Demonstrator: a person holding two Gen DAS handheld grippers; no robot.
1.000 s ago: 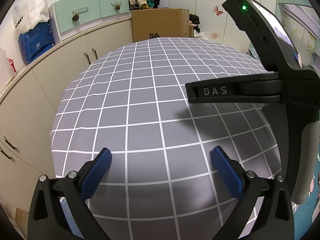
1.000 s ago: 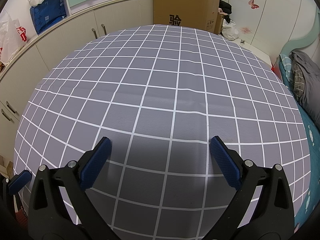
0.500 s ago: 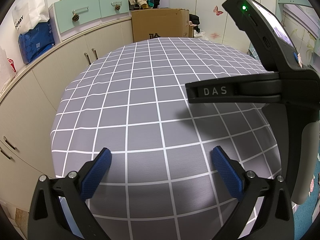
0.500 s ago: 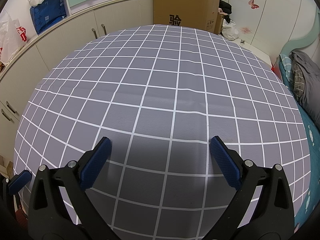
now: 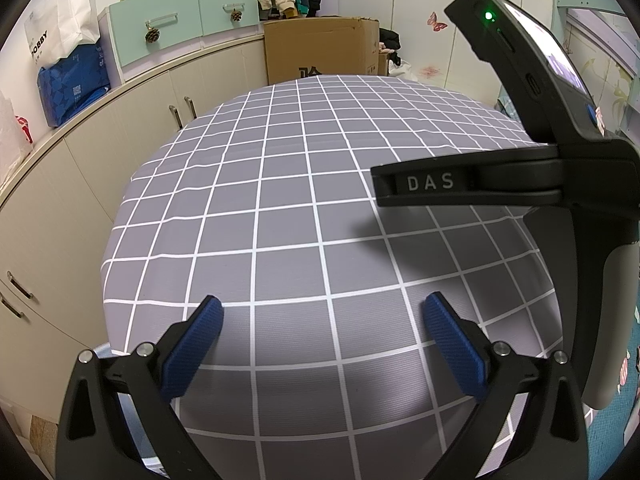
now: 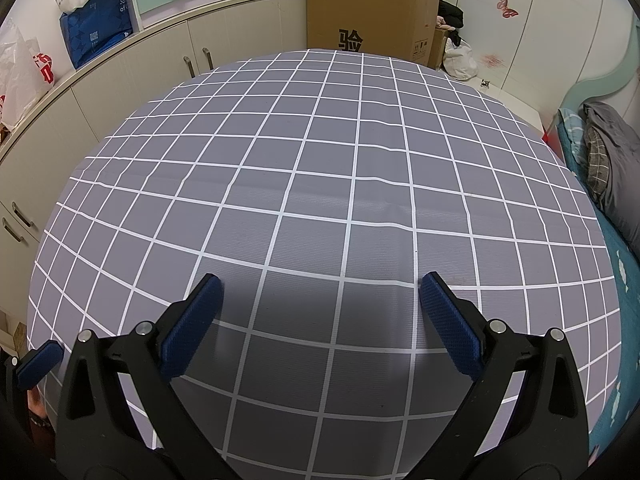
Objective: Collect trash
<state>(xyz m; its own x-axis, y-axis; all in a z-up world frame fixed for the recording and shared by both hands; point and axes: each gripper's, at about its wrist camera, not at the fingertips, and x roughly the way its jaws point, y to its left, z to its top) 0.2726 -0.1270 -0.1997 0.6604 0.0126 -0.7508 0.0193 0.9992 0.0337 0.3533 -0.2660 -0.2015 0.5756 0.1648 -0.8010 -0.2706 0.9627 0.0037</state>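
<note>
A table with a grey cloth of white grid lines [image 5: 288,184] fills both views [image 6: 320,168]. No trash shows on it. My left gripper [image 5: 322,330] is open and empty, low over the table's near edge. My right gripper [image 6: 320,312] is open and empty over the near part of the table. The right gripper's black body [image 5: 560,168], marked DAS, shows at the right of the left wrist view. A blue fingertip [image 6: 38,362] of the left gripper shows at the lower left of the right wrist view.
Beige cabinets [image 5: 60,200] run along the left. A cardboard box [image 6: 372,20] stands behind the table. Blue and white bags [image 5: 68,64] sit on the cabinet top. A bed with grey bedding [image 6: 604,160] lies at the right.
</note>
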